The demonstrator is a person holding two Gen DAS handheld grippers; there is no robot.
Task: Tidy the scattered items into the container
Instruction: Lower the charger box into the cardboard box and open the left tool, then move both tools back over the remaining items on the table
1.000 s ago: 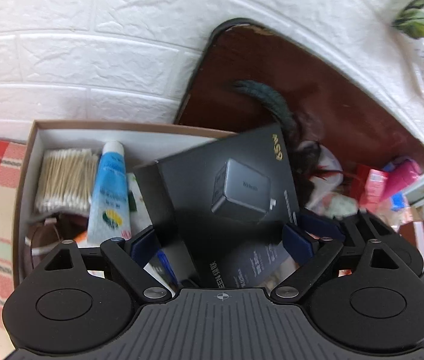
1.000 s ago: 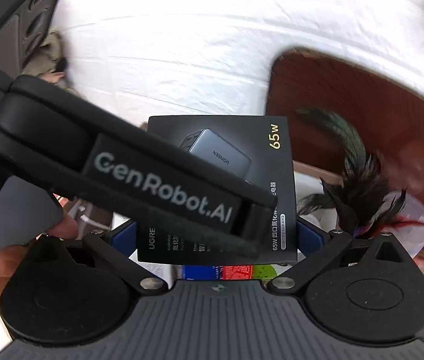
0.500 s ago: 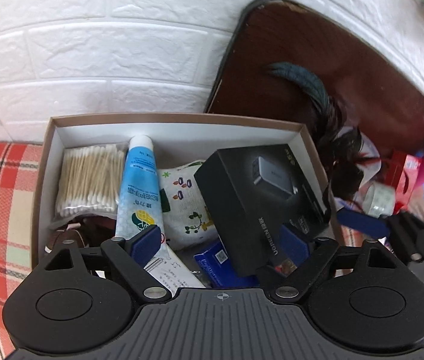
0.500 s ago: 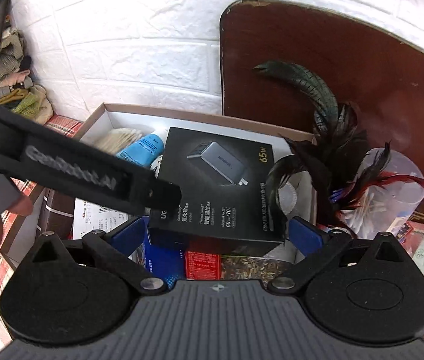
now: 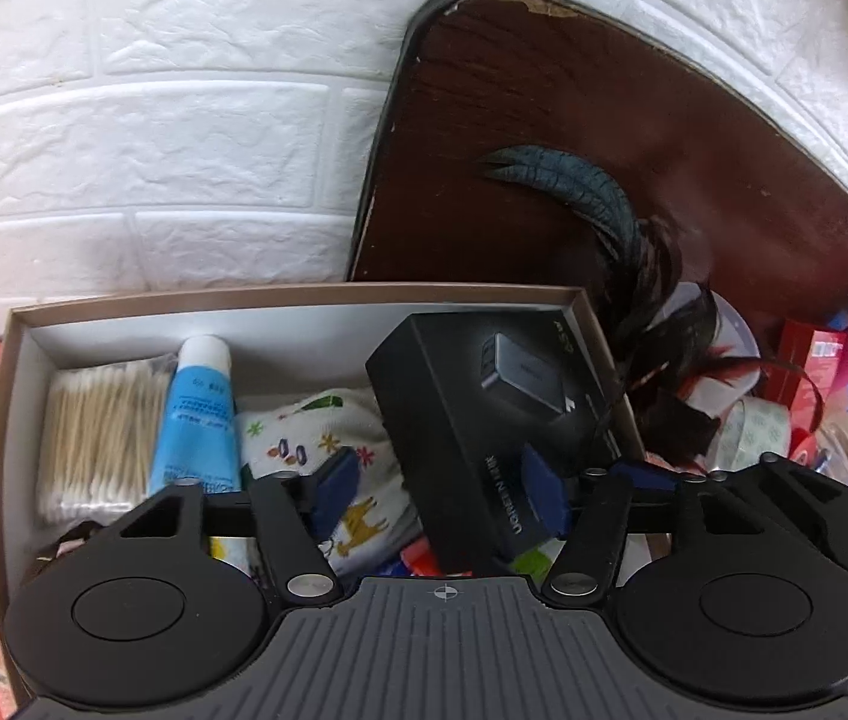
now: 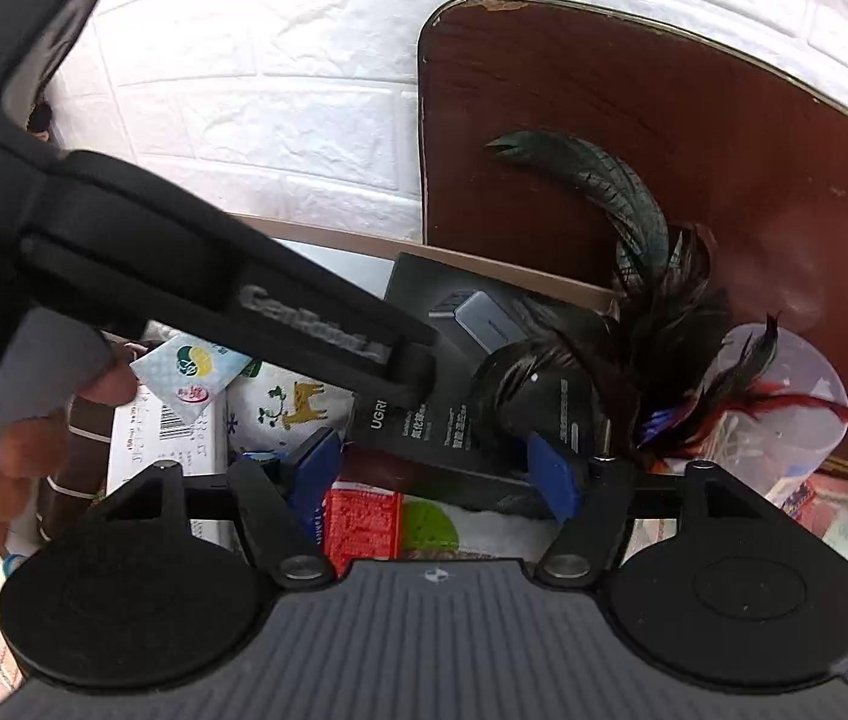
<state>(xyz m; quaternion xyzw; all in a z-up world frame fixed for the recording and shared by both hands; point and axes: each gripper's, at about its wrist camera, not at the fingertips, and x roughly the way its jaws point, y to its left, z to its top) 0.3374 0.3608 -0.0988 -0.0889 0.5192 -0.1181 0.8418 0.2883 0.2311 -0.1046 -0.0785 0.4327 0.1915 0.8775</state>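
Lowered since earlier: charger box (image 5: 484,420) tilted inside container (image 5: 304,294); left gripper (image 5: 442,489), right gripper (image 6: 433,468) both agape, empty.

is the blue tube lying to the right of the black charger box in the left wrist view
No, the blue tube lies left of the black charger box, beside the cotton swabs in the container.
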